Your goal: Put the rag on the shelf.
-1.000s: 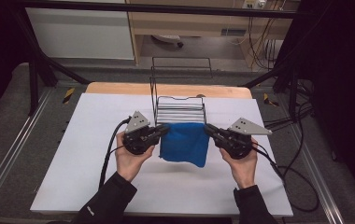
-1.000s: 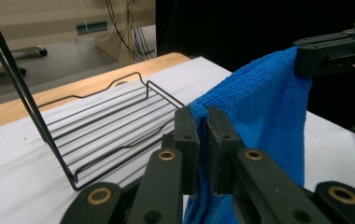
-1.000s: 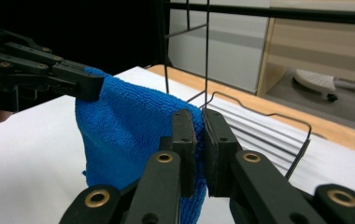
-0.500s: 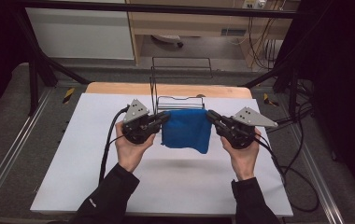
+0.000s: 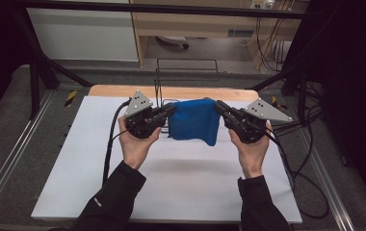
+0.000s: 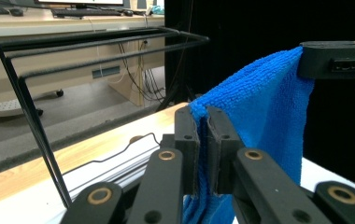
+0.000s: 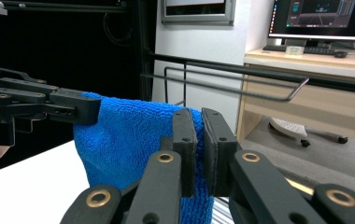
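Note:
A blue cloth (image 5: pixel 193 121) hangs in the air over the white table, stretched between both grippers. My left gripper (image 5: pixel 170 109) is shut on the cloth's left upper corner, and my right gripper (image 5: pixel 218 107) is shut on its right upper corner. In the left gripper view the blue cloth (image 6: pixel 264 107) is pinched between the black jaws of the left gripper (image 6: pixel 202 116), with the other gripper gripping its far corner. In the right gripper view the blue cloth (image 7: pixel 126 135) drapes from the right gripper (image 7: pixel 199 116) across to the other gripper. A black wire rack (image 5: pixel 187 72) stands just behind the cloth.
The white table top (image 5: pixel 171 187) has a wooden strip (image 5: pixel 123 90) along its far edge. Black cables (image 5: pixel 296 159) trail from the grippers across the table's right side. Black frame bars (image 5: pixel 41 67) stand at the far left and right. The rack's bars (image 7: pixel 241 74) run close behind the cloth.
Both hands have lifted the cloth upward and a little toward the rack. The grip on both corners has stayed the same.

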Motion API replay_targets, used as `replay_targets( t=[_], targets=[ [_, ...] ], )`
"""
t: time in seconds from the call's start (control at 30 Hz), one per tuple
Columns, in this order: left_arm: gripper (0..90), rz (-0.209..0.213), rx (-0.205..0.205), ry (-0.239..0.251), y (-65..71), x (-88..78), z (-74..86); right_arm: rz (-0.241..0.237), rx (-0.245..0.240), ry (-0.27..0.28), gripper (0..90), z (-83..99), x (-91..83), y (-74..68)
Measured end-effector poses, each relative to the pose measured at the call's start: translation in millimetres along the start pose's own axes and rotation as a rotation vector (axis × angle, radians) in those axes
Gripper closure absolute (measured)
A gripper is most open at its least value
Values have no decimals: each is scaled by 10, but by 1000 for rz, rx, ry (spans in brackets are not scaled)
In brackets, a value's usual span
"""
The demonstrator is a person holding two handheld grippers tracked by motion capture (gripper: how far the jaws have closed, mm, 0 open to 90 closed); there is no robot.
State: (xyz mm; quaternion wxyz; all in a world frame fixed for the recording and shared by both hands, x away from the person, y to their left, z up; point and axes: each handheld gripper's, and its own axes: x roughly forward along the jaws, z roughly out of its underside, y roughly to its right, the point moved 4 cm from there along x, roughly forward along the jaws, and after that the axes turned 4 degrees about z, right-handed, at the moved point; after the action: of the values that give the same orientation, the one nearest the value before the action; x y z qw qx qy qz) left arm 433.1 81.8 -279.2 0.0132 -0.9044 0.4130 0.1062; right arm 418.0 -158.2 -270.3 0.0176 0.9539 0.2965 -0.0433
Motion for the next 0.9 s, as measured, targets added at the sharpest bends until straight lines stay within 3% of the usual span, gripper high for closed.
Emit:
replay_targets(
  t=[0.9],
  targets=[
    [841,-18,14,106,-97,2,-517,28,-37,89,853,-542,106,98]
  ],
)
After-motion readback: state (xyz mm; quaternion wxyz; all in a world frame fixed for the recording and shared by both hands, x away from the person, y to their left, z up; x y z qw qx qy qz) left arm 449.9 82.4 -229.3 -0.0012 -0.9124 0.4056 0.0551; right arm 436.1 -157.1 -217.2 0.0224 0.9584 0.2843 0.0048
